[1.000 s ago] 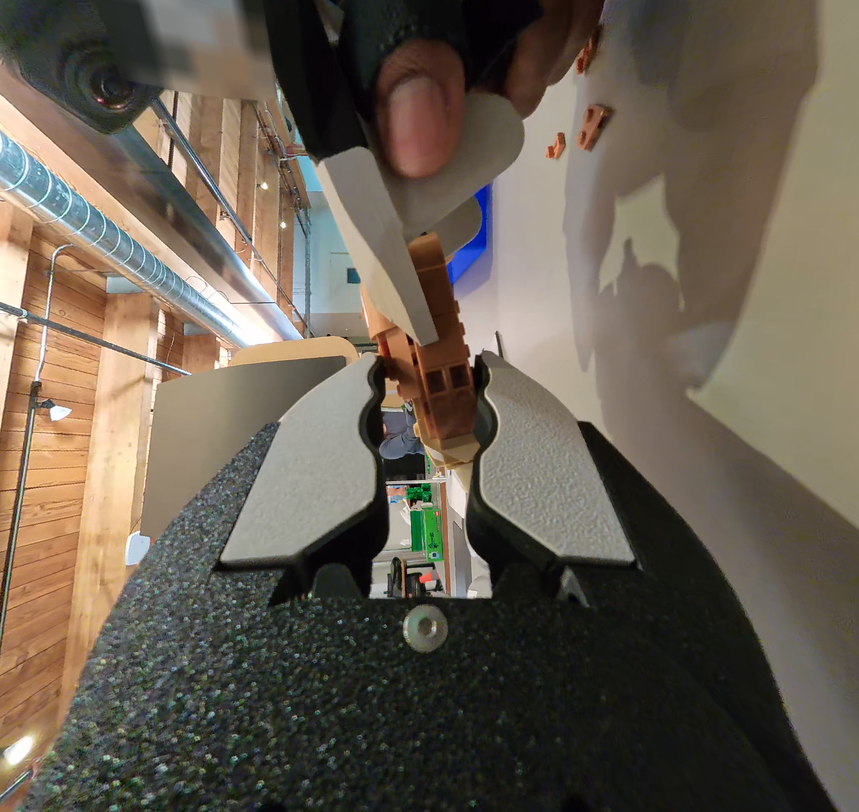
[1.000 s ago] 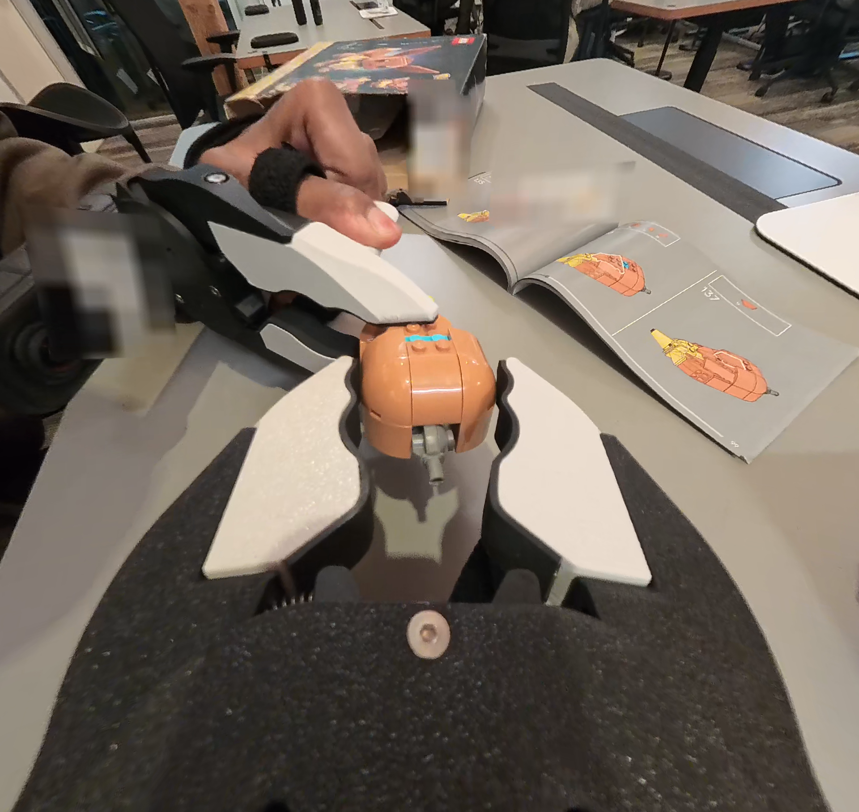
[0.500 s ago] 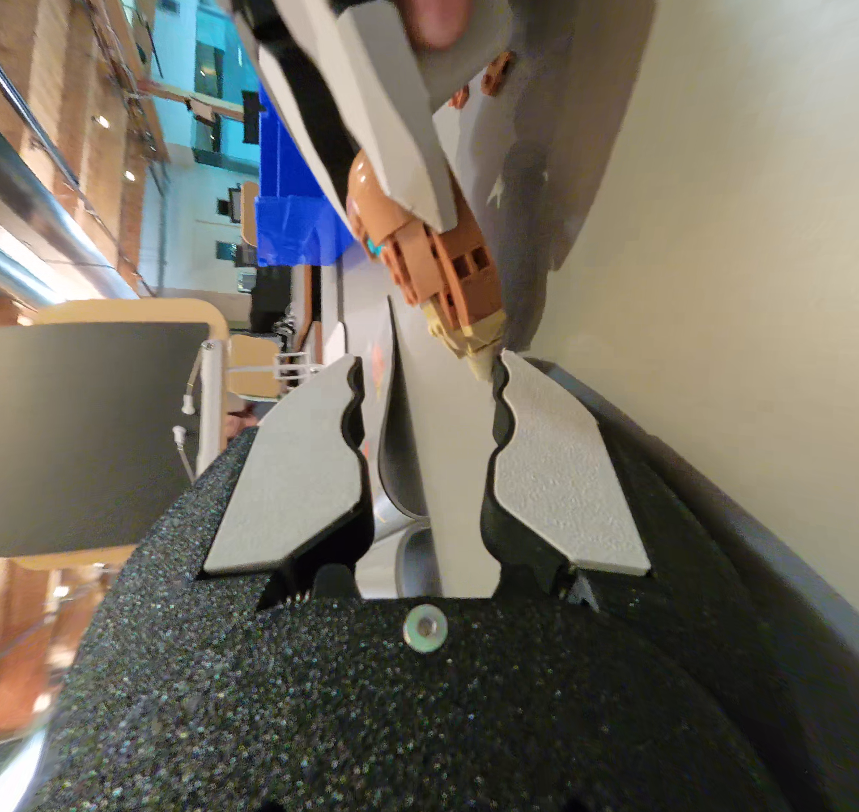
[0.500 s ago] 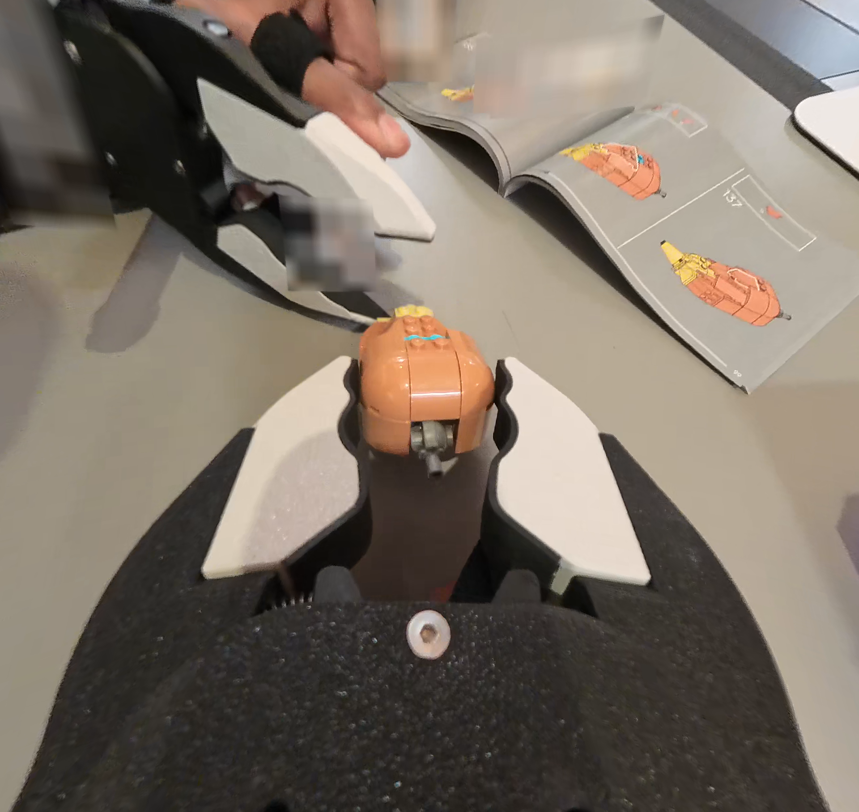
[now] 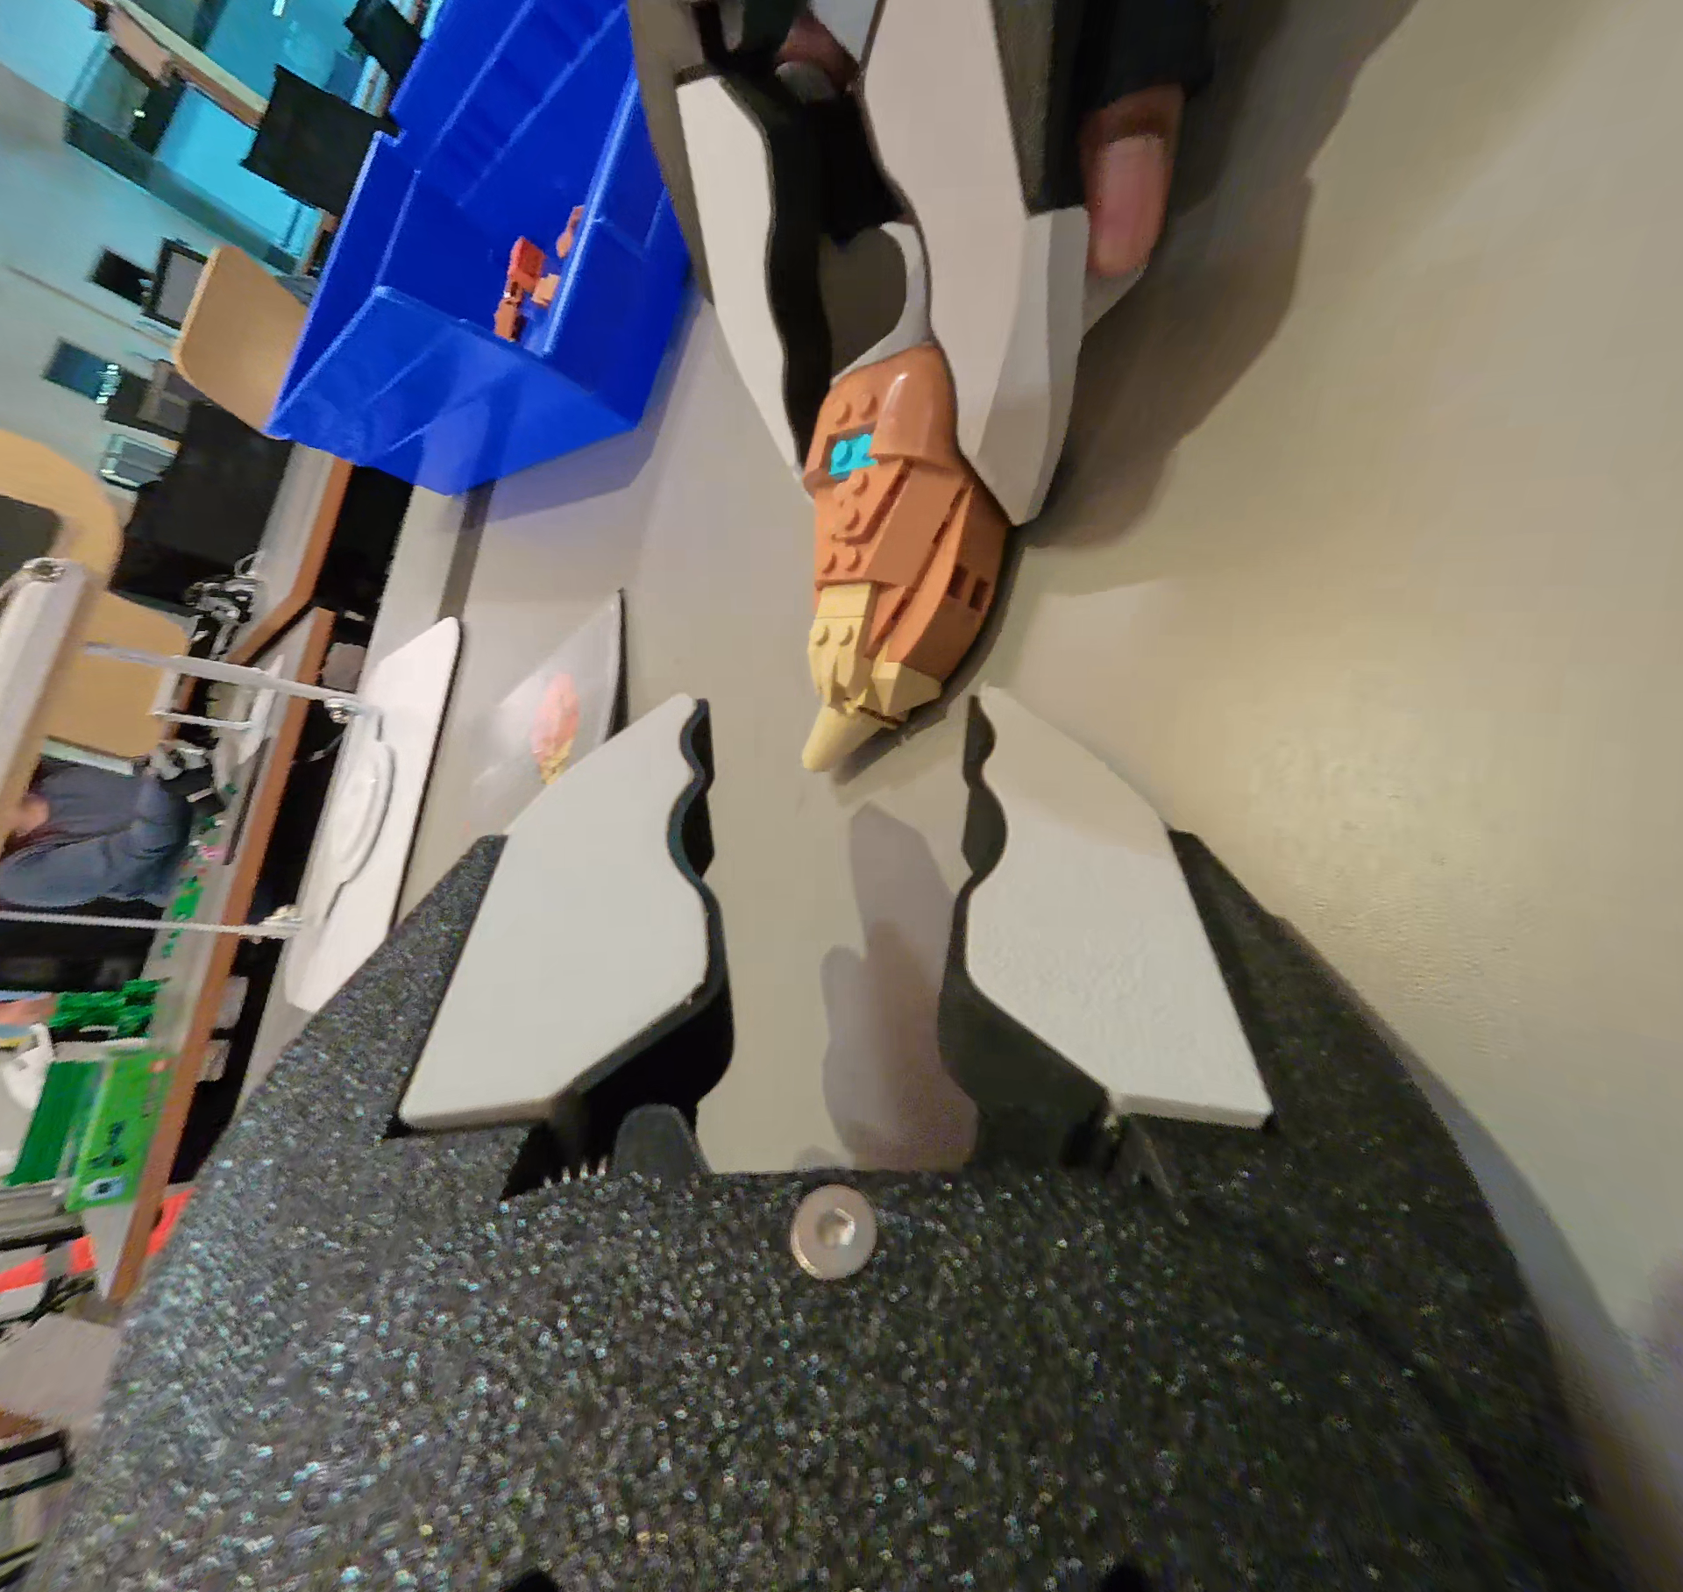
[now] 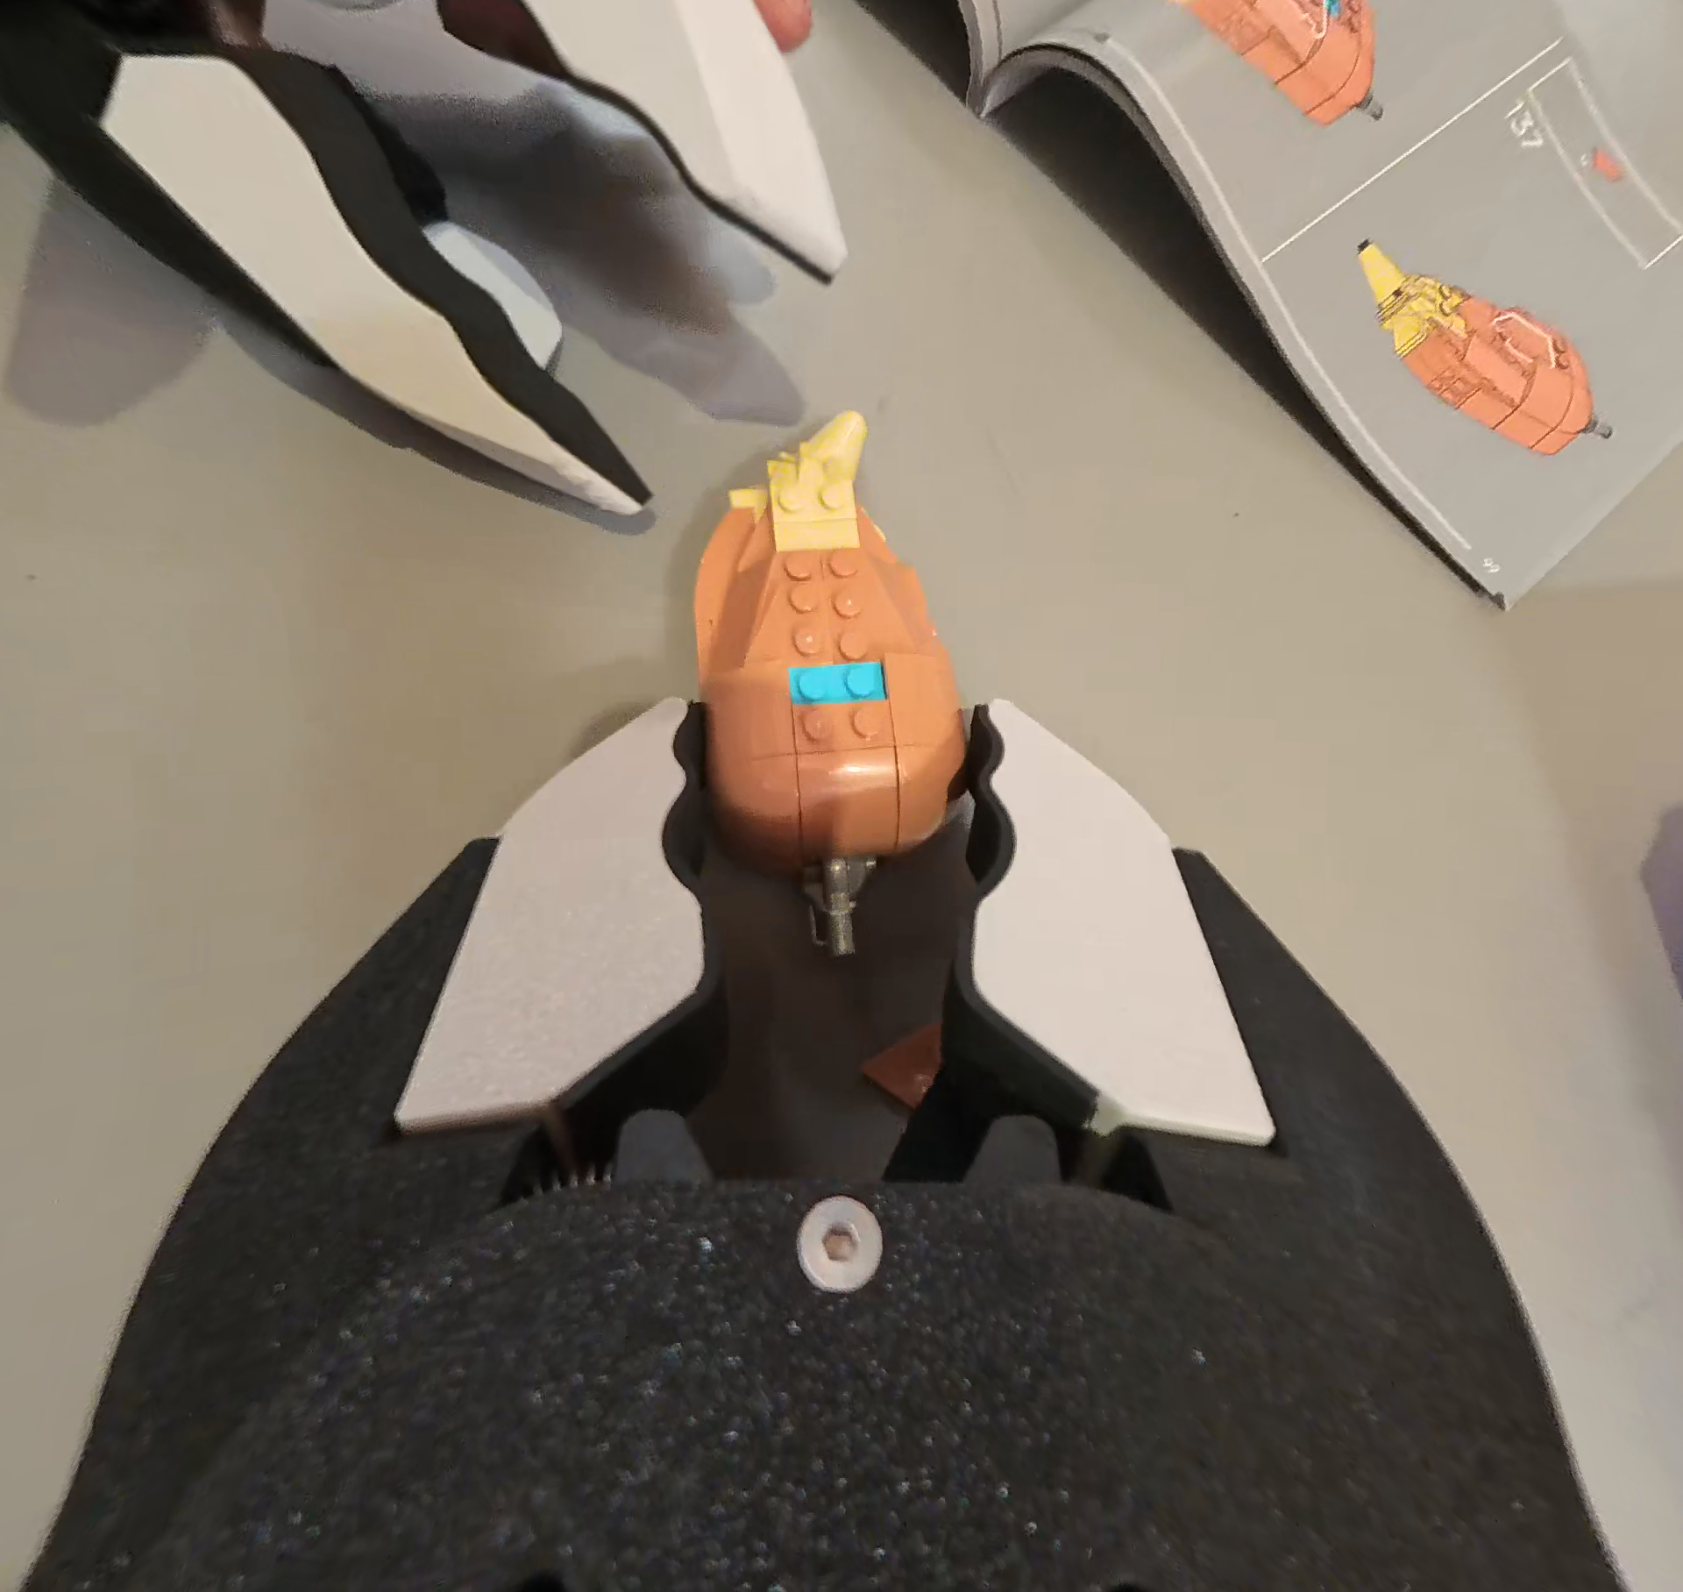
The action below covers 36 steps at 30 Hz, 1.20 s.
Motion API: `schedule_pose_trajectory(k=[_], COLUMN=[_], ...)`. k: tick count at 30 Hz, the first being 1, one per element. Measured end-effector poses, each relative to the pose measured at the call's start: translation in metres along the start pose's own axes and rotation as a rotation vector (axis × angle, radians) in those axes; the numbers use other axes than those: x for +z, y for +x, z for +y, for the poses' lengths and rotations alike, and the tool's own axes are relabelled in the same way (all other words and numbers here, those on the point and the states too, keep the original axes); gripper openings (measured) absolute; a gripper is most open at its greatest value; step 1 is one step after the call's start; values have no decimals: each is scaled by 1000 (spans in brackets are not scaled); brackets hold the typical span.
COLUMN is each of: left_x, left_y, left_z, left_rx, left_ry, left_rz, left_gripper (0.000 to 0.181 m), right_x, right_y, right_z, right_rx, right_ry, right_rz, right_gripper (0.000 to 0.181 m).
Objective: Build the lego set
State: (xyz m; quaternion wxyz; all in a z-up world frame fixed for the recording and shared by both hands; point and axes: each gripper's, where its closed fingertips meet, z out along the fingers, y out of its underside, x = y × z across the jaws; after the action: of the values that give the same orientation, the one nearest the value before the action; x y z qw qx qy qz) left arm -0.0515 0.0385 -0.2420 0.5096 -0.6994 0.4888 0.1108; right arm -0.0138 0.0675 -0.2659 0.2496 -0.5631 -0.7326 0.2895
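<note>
An orange-brown lego model (image 6: 824, 683) with a tan pointed tip and one turquoise plate is held at its rounded rear end by my right gripper (image 6: 833, 715), which is shut on it, low over the grey table (image 6: 273, 637). A grey pin sticks out of its rear. My left gripper (image 5: 833, 724) is open and empty, its tips just short of the model's tan tip (image 5: 842, 729). The model (image 5: 897, 528) points toward it. The right wrist view shows the left gripper (image 6: 729, 382) open at the upper left.
An open instruction booklet (image 6: 1366, 291) lies at the right. A blue bin (image 5: 510, 209) with a few loose red-brown pieces (image 5: 528, 291) stands at the table's far side. A white pad (image 5: 382, 820) lies beyond. A small brown piece (image 6: 902, 1075) lies under my right gripper. The gap from one gripper's tips to the other's is roughly 6 cm. From the right gripper's tips to the small brown piece (image 6: 902, 1075) is close to 7 cm.
My left gripper let go of the model's tan end, opened and drew back. My right gripper kept the model and tilted down toward the table.
</note>
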Motion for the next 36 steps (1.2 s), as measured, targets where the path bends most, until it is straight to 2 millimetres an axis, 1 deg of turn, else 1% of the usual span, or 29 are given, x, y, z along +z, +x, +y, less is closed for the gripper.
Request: schedule_pose_trajectory(k=[4,8,12,15,16,18,19,20,22,24,27,29,31,33,36], left_x=[-1,-5,-10,-11,-12,-13,-14,-14,-16,-18,-22,-24,-26,-27,-29], left_y=[2,0,0,3,4,4,3,2,0,-1,-3,-2,1,5,9], left_z=[0,5,10,10,10,8,7,7,8,9,8,7,5,5,1], left_rx=[-31,-70,-113,-148,-158,-177,-190,-204,-233,-256,-281,-290,-289,-282,-284], left_ry=[0,-14,-27,-25,-23,-7,3,11,22,28,41,48,54,51,63], left_rz=[14,11,28,61,68,77,77,78,81,87,97,114,138,164,181], left_gripper=[52,54,54,55,55,55,55,55,56,56,56,56,56,56,56], right_x=[3,4,-3,-10,-11,-12,-12,-14,-24,-39,-62,-71,-75,-73,-69], right_y=[-1,-7,-26,-40,-46,-63,-68,-68,-60,-47,-20,-1,10,15,13], right_z=[2,1,3,6,5,1,0,0,3,12,34,49,60,65,64], right_rx=[23,61,116,176,189,193,191,183,166,185,240,275,281,258,200], right_ry=[-34,-59,-52,-33,-22,4,13,15,22,35,37,27,-8,-34,-72], right_rz=[17,43,16,-8,-27,-86,-97,-83,-30,16,95,132,141,137,108], right_gripper=[56,56,56,57,58,54,53,54,55,55,54,51,49,47,42])
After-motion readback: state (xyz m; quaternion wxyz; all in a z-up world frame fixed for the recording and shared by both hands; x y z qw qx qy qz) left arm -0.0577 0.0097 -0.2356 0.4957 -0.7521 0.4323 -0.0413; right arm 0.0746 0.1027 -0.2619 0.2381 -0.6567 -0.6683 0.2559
